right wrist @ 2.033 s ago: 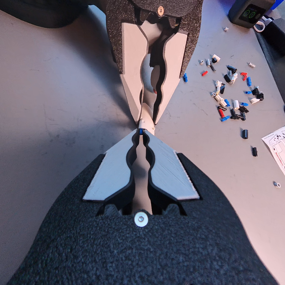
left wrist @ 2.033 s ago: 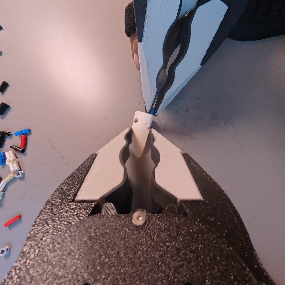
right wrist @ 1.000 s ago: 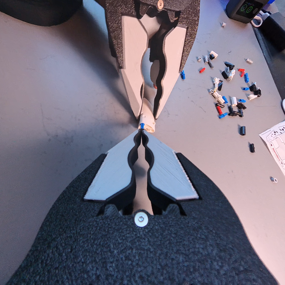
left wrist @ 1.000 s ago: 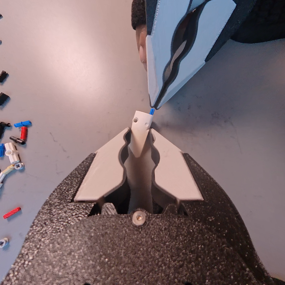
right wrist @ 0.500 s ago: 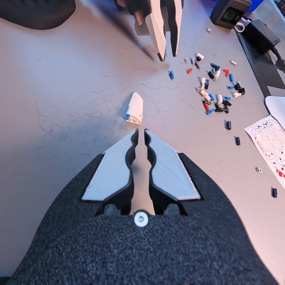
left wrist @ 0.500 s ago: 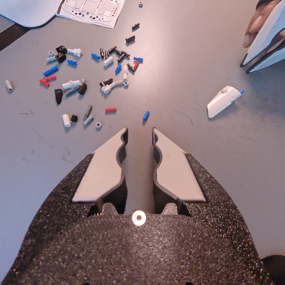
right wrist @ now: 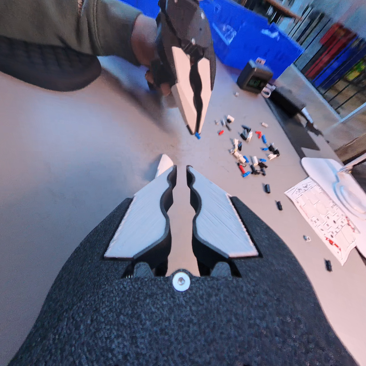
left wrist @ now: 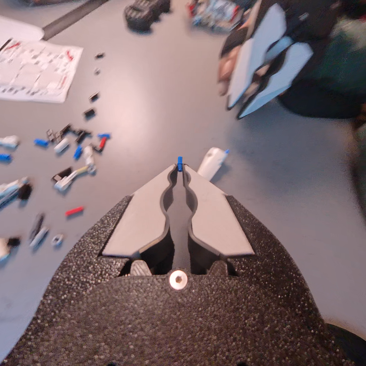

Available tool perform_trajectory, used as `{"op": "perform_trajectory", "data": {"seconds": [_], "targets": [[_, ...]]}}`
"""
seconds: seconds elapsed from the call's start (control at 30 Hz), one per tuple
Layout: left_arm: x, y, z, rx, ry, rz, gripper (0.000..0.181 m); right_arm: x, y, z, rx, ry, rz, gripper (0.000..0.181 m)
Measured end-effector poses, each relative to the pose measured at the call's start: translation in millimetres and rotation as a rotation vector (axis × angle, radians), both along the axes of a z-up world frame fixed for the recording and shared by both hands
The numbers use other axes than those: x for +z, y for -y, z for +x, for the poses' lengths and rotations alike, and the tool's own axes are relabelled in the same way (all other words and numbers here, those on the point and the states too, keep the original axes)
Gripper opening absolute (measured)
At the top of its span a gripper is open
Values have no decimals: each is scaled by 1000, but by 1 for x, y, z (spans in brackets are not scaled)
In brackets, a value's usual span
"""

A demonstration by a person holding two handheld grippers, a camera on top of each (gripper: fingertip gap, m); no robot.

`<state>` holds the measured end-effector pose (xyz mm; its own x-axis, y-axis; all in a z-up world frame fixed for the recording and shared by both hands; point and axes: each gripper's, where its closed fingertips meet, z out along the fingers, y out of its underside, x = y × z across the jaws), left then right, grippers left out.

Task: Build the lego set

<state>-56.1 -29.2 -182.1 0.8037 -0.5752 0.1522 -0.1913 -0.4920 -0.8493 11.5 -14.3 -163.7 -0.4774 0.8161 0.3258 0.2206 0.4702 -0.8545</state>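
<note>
My left gripper (left wrist: 179, 168) is shut on a small blue pin (left wrist: 179, 164) that sticks out past its tips. It also shows in the right wrist view (right wrist: 195, 132), above the table with the blue pin (right wrist: 197, 135) at its tips. A white curved panel (left wrist: 211, 162) with a blue pin in its end lies on the grey table just right of my left gripper. My right gripper (right wrist: 181, 168) is slightly open and empty. The white panel (right wrist: 164, 163) is partly hidden behind its left finger. The right gripper also shows in the left wrist view (left wrist: 234, 111), blurred, at the upper right.
Several small loose lego pieces (left wrist: 79, 150) are scattered on the table at left; they also show in the right wrist view (right wrist: 251, 152). An instruction sheet (left wrist: 33, 75) lies at the far left. A black device (right wrist: 254, 79) and a blue bin (right wrist: 247, 39) stand at the back. About 8 centimeters separates my left fingertips from my right.
My left gripper has shut on the blue pin that lay on the table in front of it. The white panel stays on the table. Both views have tilted and moved.
</note>
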Motion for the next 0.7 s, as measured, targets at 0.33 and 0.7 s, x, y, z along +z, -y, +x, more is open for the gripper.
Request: {"op": "perform_trajectory", "data": {"seconds": [0.33, 0.7], "targets": [[50, 25, 90, -336, 270, 91, 4, 33, 38, 14, 166, -118, -77, 13], [45, 25, 92, -339, 314, 53, 4, 28, 41, 15, 175, -81, -61, 4]]}}
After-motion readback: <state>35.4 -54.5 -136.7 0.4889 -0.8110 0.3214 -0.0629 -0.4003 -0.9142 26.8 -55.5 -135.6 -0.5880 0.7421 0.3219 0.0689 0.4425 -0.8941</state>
